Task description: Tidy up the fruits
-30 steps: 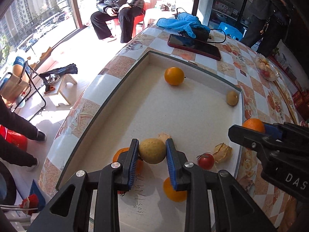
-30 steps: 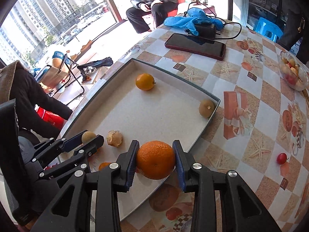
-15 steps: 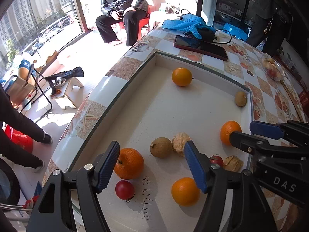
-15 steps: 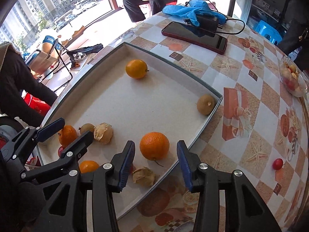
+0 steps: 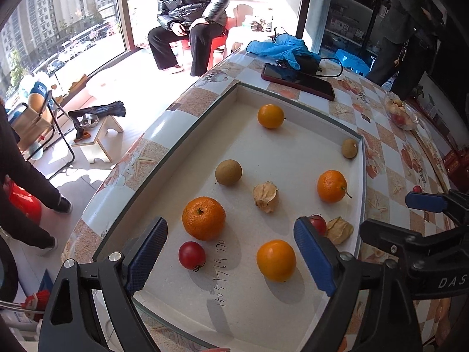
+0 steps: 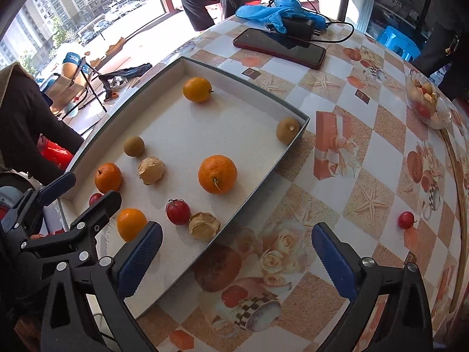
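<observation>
A shallow white tray [image 5: 296,108] [image 6: 243,80] holds several fruits: oranges [image 5: 203,218] [image 6: 217,174], a brown round fruit [image 5: 228,172] [image 6: 134,146], red cherry tomatoes [image 5: 192,255] [image 6: 178,211] and papery husked fruits [image 5: 266,193] [image 6: 151,170]. My left gripper [image 5: 230,259] is open and empty above the tray's near end. My right gripper [image 6: 234,259] is open and empty over the tray's near right edge. A loose red tomato [image 6: 406,220] lies on the tablecloth to the right.
A phone [image 6: 278,47], a blue cloth [image 6: 278,10] and a charger with cable lie beyond the tray. A glass bowl of fruit [image 6: 428,99] stands at far right. A person sits past the table [image 5: 190,17]; another stands at left.
Both grippers have opened and drawn back. The left let go of the brown fruit and the right let go of the orange; both fruits now rest in the tray.
</observation>
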The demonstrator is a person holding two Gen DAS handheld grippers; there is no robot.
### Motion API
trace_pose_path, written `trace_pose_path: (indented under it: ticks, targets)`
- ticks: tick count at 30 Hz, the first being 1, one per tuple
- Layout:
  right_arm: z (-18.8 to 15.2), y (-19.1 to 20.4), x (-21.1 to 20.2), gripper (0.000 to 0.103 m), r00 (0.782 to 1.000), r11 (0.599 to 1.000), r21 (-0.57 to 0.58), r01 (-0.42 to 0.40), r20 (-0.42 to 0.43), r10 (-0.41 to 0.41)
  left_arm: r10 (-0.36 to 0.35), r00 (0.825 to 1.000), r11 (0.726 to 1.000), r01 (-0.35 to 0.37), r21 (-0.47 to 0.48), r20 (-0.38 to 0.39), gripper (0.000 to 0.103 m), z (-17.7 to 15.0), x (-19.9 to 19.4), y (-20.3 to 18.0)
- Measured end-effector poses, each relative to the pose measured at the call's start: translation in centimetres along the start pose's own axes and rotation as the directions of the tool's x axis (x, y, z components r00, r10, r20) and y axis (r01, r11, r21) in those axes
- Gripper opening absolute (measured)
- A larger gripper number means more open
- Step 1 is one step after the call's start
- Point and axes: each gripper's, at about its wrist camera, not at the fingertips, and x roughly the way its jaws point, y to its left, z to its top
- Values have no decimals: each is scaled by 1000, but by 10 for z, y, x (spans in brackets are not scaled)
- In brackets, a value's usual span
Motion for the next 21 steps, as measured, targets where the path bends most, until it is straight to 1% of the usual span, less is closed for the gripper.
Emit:
trace_pose_path:
  ticks: [3, 10, 14, 21]
  targets:
    - [-7, -2, -2, 103, 1000, 1000, -2, 12, -2, -12, 9, 1000, 1000, -9, 9, -17, 90, -6, -3, -4]
    - [-16, 1, -9, 103, 998, 997, -41, 64, -2, -64, 88, 996, 994, -88, 68, -8, 90, -15, -10, -18]
    - [-19, -1, -10, 103, 998, 997, -38, 61, -2, -61, 99, 995, 992, -98, 79, -15, 90, -19, -11, -21]
    - [-23, -2, -13, 103, 996, 996, -42, 85, 9, -84, 126, 992, 986, -126, 111, 8, 90, -22, -14, -28]
